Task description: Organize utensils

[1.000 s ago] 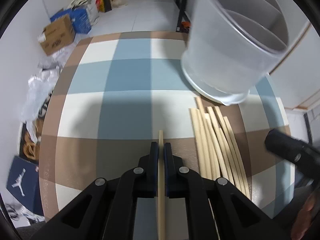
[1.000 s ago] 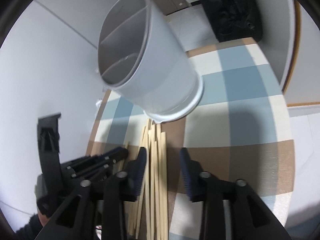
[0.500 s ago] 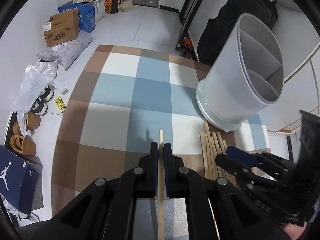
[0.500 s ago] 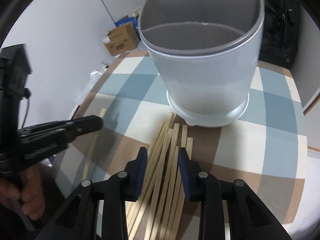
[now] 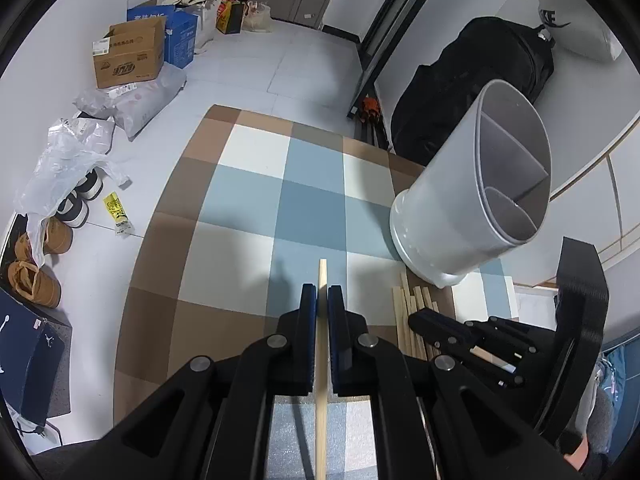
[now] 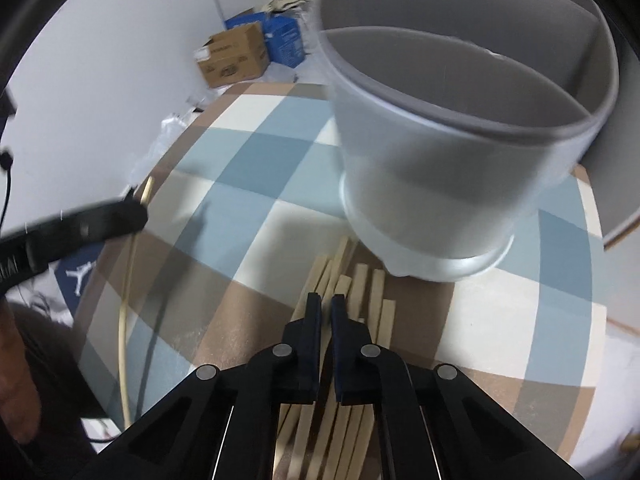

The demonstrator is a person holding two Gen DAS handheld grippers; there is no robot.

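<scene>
We see left hand-held gripper (image 5: 323, 300) clamped on one chopstick (image 5: 321, 360); right hand-held gripper (image 6: 326, 308) closed together over chopstick pile (image 6: 360, 292), beside grey holder (image 6: 440, 160) on desk (image 6: 260, 200).

The checked table (image 5: 240, 216) lies bare left of the grey holder (image 5: 460, 216); a pile of wooden sticks (image 6: 360, 292) seems to touch its base, blocking the near side.

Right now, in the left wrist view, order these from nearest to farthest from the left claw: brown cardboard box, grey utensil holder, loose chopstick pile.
1. Chopstick pile, just right of the left claw.
2. Utensil holder, upper right.
3. Cardboard box, far upper left, on the floor.
</scene>
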